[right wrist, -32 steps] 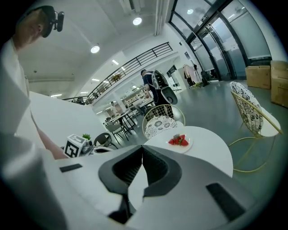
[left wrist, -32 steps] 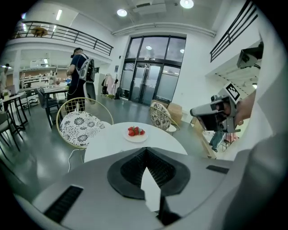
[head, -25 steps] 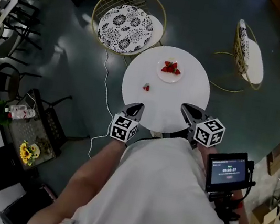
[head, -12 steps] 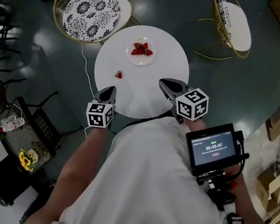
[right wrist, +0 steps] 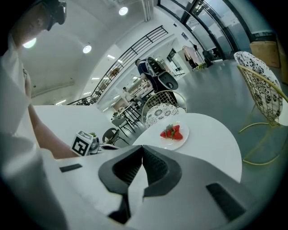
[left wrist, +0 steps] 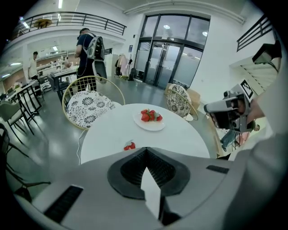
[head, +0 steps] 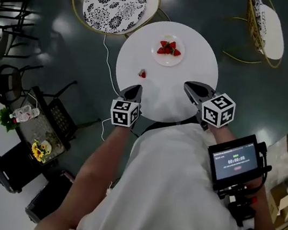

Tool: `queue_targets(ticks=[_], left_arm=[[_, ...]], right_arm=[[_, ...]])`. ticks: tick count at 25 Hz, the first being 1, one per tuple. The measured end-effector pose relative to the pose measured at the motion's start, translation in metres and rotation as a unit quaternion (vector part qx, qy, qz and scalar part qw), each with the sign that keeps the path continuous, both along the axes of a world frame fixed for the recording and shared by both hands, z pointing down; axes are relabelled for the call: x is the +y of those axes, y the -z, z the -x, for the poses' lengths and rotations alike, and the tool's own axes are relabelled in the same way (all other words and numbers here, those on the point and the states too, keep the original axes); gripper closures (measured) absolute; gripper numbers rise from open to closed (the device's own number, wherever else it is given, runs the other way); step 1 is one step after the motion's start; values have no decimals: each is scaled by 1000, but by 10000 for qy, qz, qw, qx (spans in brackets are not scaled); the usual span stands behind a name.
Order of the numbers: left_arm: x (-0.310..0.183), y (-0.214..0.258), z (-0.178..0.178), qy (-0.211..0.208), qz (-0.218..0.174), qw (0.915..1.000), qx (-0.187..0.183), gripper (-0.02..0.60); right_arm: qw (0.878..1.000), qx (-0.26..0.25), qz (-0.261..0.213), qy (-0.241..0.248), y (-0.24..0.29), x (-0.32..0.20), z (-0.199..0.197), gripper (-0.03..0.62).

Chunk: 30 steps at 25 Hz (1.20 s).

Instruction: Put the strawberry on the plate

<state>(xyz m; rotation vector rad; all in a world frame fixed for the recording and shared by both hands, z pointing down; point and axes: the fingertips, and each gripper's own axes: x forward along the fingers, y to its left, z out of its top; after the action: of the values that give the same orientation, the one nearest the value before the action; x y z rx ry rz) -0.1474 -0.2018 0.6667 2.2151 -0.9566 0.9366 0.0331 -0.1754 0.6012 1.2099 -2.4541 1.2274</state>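
Note:
A single loose strawberry (head: 142,74) lies on the round white table (head: 196,66), left of its middle. The white plate (head: 176,60) beyond it holds several strawberries (head: 168,48). My left gripper (head: 136,88) is shut and empty at the table's near edge, just short of the loose strawberry (left wrist: 130,146). The plate (left wrist: 155,126) shows further back in that view. My right gripper (head: 188,85) is shut and empty over the near right part of the table. In the right gripper view the plate (right wrist: 180,137) lies ahead of the jaws' tip (right wrist: 142,147).
A wire chair with a patterned cushion (head: 114,4) stands beyond the table at left, another chair (head: 268,26) at right. A white cable (head: 108,62) runs along the floor. A black cart with flowers (head: 39,135) is at left. A person (left wrist: 90,49) stands far off.
The head view has swung left and back right. Both grippers stay shut at the table's near edge. The loose strawberry has not moved.

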Motion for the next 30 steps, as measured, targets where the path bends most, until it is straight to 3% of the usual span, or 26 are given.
queue_targets(ticks=[13, 27, 30], left_arm=[[-18, -42, 11, 322, 450, 9983, -192, 575], [-37, -69, 2, -96, 368, 9961, -796, 572], [-39, -74, 4, -86, 390, 9953, -882, 538]], right_arm=[[9995, -52, 308, -19, -24, -4, -2, 586], [9990, -148, 383, -156, -41, -11, -8, 586], [9989, -145, 390, -199, -42, -9, -10, 586]])
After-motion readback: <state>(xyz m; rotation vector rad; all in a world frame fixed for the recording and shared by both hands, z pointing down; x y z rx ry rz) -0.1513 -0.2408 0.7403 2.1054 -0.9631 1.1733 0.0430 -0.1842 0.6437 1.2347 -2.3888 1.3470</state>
